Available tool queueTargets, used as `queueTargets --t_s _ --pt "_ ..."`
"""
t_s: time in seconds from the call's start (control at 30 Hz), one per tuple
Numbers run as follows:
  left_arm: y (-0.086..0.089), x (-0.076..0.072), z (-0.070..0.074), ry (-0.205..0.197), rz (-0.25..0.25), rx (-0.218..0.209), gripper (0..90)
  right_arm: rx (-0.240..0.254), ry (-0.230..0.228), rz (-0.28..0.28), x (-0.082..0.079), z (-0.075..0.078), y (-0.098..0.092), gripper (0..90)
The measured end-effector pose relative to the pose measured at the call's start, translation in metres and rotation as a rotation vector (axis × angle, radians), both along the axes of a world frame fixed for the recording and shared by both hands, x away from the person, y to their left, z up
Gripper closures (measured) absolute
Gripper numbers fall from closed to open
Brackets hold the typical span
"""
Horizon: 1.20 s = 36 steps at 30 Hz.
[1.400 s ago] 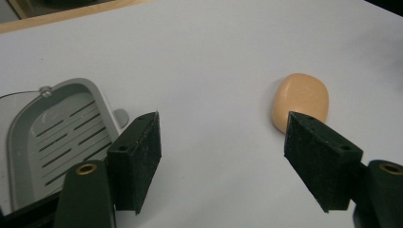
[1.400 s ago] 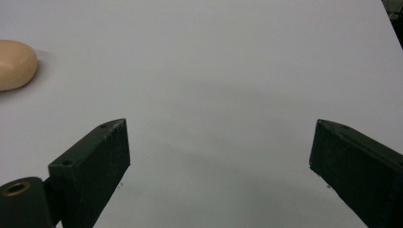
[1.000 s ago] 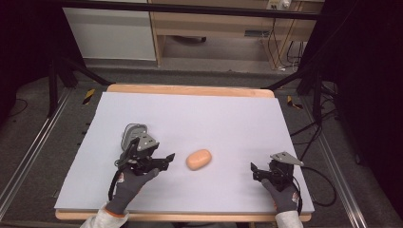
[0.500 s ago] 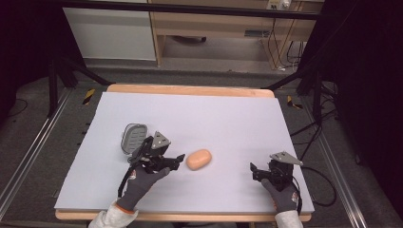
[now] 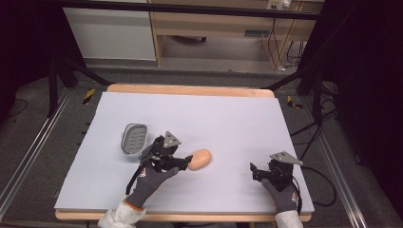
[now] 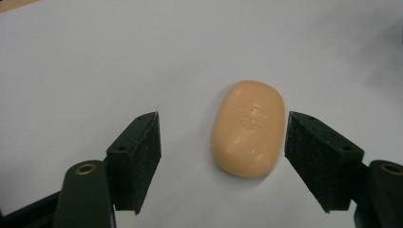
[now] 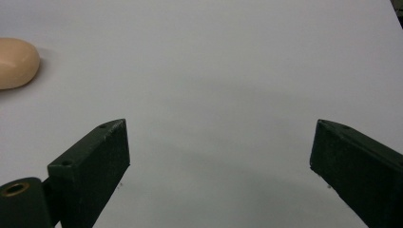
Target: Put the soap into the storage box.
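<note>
Here, in the high view, the left tongs (image 5: 186, 163) sit at the near end of a bar of soap (image 5: 199, 159), which lies near the middle of the counter (image 5: 228, 118). A grey soap dish (image 5: 134, 138) rests just beyond the left hand, and the right tongs (image 5: 253, 171) wait well apart near the front right corner. The step in hand looks like the reach to grasp the soap. There is plenty of bare surface around it, and every edge is far off.

In the left gripper view, the tongs (image 6: 222, 156) are spread wide with the soap (image 6: 248, 127) between the pads, closer to the right one and touching neither. The next move likely calls for a small push forward, centring, then a gentle squeeze, since soap may slip.

In the right gripper view, the tongs (image 7: 219, 161) gape wide and hold nothing; the soap (image 7: 16, 62) shows far left.
</note>
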<state>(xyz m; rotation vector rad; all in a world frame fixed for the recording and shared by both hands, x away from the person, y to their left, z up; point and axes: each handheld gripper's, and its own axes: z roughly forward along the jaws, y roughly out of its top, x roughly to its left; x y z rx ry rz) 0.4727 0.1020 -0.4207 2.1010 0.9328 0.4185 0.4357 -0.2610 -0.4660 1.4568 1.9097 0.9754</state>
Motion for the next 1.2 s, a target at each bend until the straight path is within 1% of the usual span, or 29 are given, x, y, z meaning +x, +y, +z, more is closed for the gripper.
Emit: queueTargets --t_s 0.17,0.23,0.4,0.43,0.57,0.87,1.03,1.2 --pt "-0.007 0.002 -0.002 0.009 -0.014 0.005 27.2 -0.001 0.001 0.002 0.000 0.000 0.000 6.2" --pt "-0.013 0.004 -0.005 0.012 -0.028 0.018 26.9 -0.001 0.004 0.002 0.000 0.000 0.000 6.2" --pt "-0.017 0.005 -0.007 0.018 -0.035 0.019 26.8 -0.002 0.004 0.004 0.000 0.000 0.000 6.2" --pt "-0.019 0.006 -0.008 0.025 -0.035 0.019 26.8 -0.002 0.004 0.005 0.000 0.000 0.000 6.2" --pt "-0.023 0.008 -0.010 0.028 -0.049 0.038 26.8 -0.002 0.004 0.005 0.000 0.000 0.001 6.2" --pt "-0.035 0.012 -0.019 0.049 -0.065 0.053 25.2 -0.005 0.006 0.007 0.001 -0.001 0.001 6.2" --pt "-0.041 0.015 -0.025 0.056 -0.072 0.081 24.3 -0.005 0.008 0.009 0.001 -0.001 0.001 6.2" --pt "-0.046 0.018 -0.030 0.063 -0.080 0.095 24.1 -0.004 0.009 0.009 0.001 -0.001 0.001 6.1"
